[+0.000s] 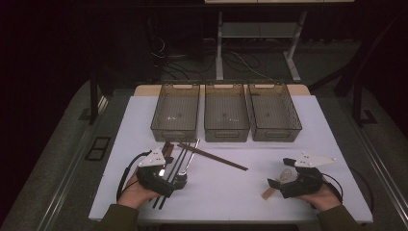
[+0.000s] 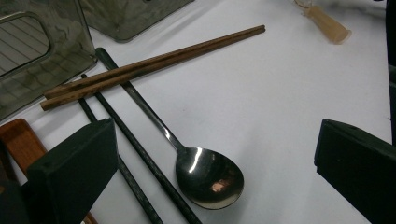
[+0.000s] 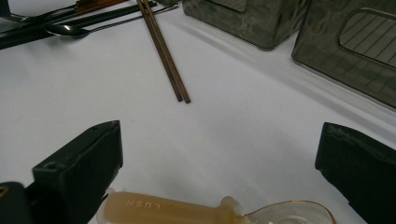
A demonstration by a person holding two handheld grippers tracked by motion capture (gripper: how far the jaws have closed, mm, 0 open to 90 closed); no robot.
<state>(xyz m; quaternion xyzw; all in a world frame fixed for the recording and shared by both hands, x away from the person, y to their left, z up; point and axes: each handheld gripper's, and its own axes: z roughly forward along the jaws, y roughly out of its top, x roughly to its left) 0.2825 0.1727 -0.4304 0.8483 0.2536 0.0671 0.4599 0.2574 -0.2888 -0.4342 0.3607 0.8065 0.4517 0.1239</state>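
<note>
Steel spoon (image 2: 208,177): flat on the worktop (image 1: 226,192), between the left claw's (image 1: 174,179) parted jaws.
Right claw (image 1: 277,176): low, jaws wide apart, amber spoon (image 3: 196,210) lying between them, ungripped.

Right gripper (image 3: 219,172) fingers (image 3: 79,172) spread wide apart w/ nothing pinched between them. Right at the near edge a pale plastic spoon (image 3: 210,211) lies flat on the white bench (image 3: 243,130), handle reads "LUSN", clear-ish bowl to the right, handle end just beside the left finger. Further out a pair of brown chopsticks (image 3: 163,51) lie side by side. Far left: a metal spoon (image 3: 70,30) + dark sticks (image 3: 60,25). Far right, two smoky see-thru bins (image 3: 355,51).
</note>
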